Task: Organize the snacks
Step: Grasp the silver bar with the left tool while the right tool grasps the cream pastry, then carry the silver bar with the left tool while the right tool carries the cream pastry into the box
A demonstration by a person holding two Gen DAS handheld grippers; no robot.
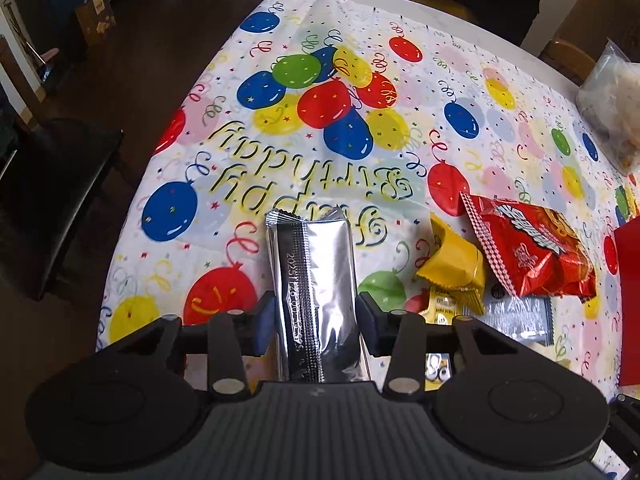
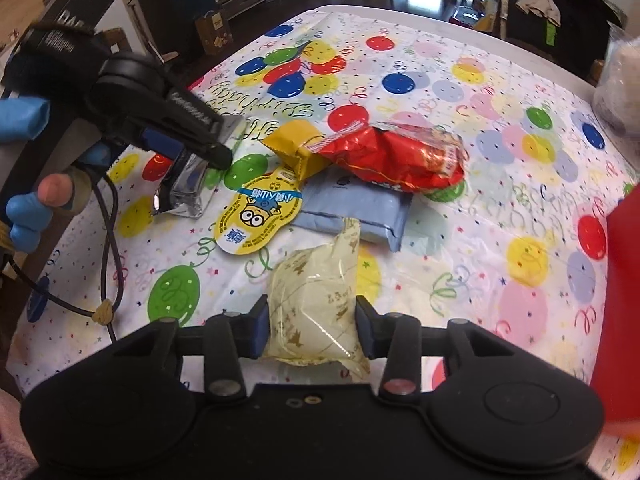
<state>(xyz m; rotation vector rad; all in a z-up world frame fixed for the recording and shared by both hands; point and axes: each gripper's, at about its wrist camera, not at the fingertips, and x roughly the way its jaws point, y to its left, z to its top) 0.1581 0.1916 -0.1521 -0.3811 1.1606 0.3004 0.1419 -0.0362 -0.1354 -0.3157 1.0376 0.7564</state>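
Observation:
My left gripper (image 1: 316, 316) is shut on a long silver foil snack packet (image 1: 314, 280), pads pressing both of its sides; the packet points away over the balloon tablecloth (image 1: 360, 60). The right wrist view shows that same gripper (image 2: 196, 160) on the silver packet (image 2: 188, 188) at the left, held by a blue-gloved hand (image 2: 24, 208). My right gripper (image 2: 310, 320) is shut on a cream snack packet with gold print (image 2: 312, 292). Between them lie a red crinkled bag (image 2: 400, 156), a yellow packet (image 2: 296, 144), a yellow cartoon-lid cup (image 2: 256, 216) and a blue-grey packet (image 2: 360, 208).
A red box (image 2: 620, 300) stands at the table's right edge. A clear plastic bag (image 1: 612, 100) sits far right. A dark chair (image 1: 52, 184) stands off the table's left edge. A cable (image 2: 108, 240) trails over the near left of the cloth.

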